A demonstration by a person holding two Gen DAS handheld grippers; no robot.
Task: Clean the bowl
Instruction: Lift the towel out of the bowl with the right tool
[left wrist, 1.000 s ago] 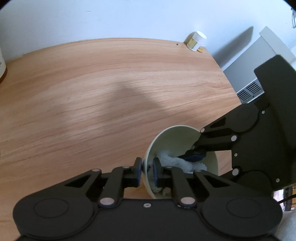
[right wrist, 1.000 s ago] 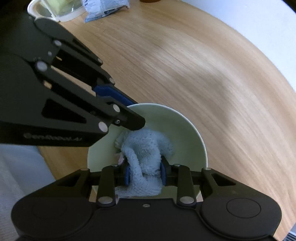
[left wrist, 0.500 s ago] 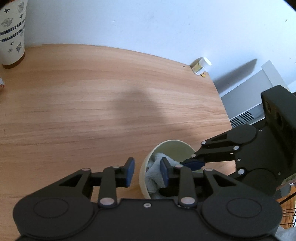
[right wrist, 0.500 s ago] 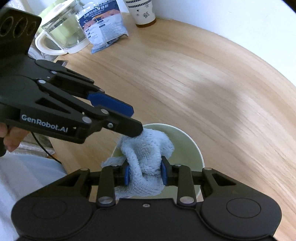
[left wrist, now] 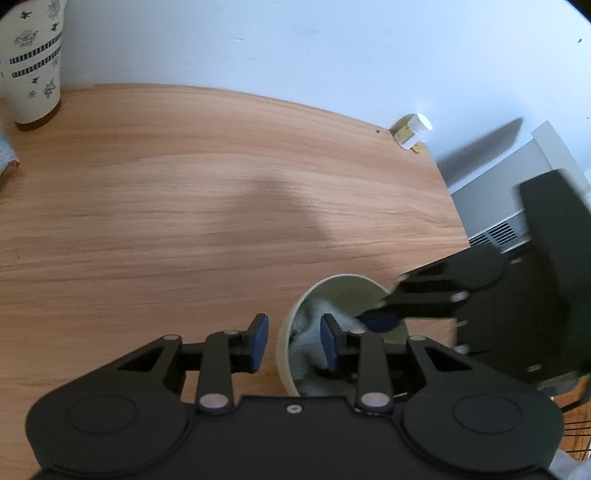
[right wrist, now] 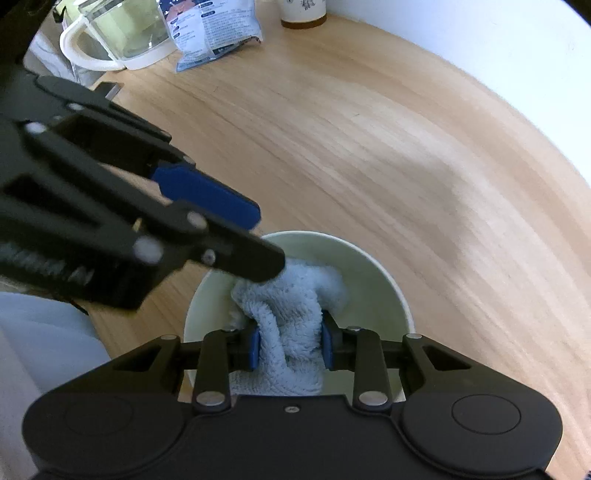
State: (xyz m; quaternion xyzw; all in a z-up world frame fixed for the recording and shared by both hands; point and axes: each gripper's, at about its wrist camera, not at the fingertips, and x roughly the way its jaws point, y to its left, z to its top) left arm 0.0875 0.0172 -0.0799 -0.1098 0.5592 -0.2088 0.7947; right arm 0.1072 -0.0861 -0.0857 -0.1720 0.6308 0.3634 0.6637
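A pale green bowl (right wrist: 373, 284) stands on the wooden table near its front edge; it also shows in the left wrist view (left wrist: 343, 288). My right gripper (right wrist: 291, 347) is shut on a light blue towel (right wrist: 291, 325) and holds it inside the bowl. My left gripper (left wrist: 291, 341) is open, its fingers apart astride the bowl's left rim, one pad (left wrist: 258, 341) outside and one inside, not touching it. In the right wrist view the left gripper (right wrist: 236, 236) reaches in from the left over the rim.
A patterned cup (left wrist: 31, 66) stands at the table's far left by the wall, and a small white jar (left wrist: 412, 131) at the far right corner. A glass jug (right wrist: 118, 37) and a snack packet (right wrist: 214, 31) lie at the far left. The table's right edge (left wrist: 454, 206) is close.
My left gripper let go of the bowl's rim and opened wide. The bowl went from tilted to standing on the table. The right gripper kept the towel inside it.
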